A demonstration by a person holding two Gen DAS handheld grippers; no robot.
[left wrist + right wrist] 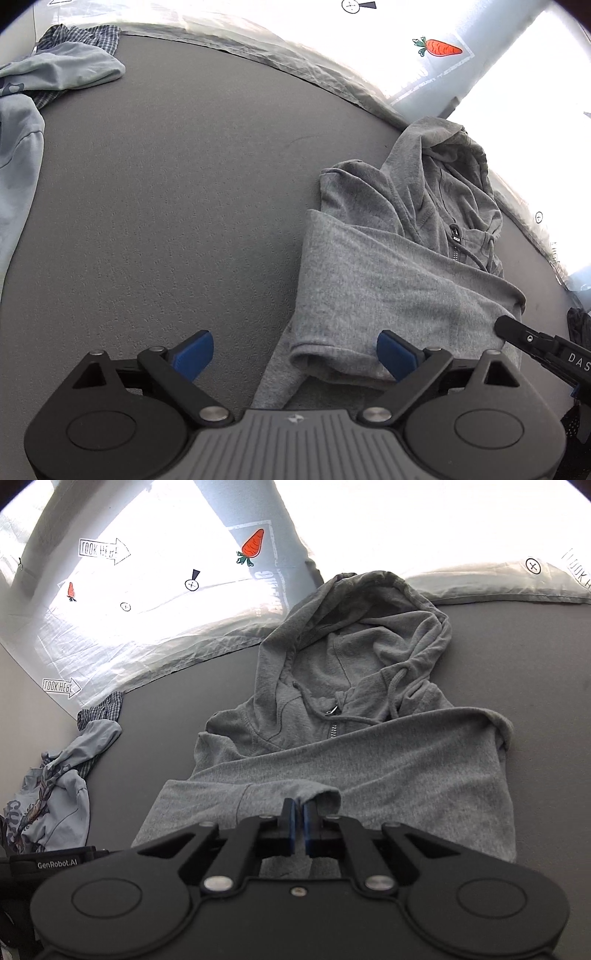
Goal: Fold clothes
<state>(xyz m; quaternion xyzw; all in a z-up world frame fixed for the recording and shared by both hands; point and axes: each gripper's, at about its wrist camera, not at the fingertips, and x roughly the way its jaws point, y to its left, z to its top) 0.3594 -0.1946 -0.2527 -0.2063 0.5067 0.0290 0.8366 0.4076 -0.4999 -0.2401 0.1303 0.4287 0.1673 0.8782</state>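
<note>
Nearest, the grey hoodie (351, 746) lies on the dark grey mat (184, 184) with a sleeve folded across its body, and the right gripper (298, 823) sits at the hoodie's near edge. Its blue pads are pressed almost together, pinching a small fold of the sleeve cuff (321, 797). The left gripper (295, 354) hovers just beside the hoodie's near left corner, its fingers spread wide and holding nothing; one blue pad (393, 354) overlaps the hem. Beyond the folded sleeve, the hoodie's zipper and drawstrings lead up to the hood, which lies flat at the far end. Well left of the hoodie, a light blue garment (55, 805) is heaped over a checked shirt (103, 709). Behind the hoodie, white printed sheeting (147, 609) with carrot pictures borders the mat.
</note>
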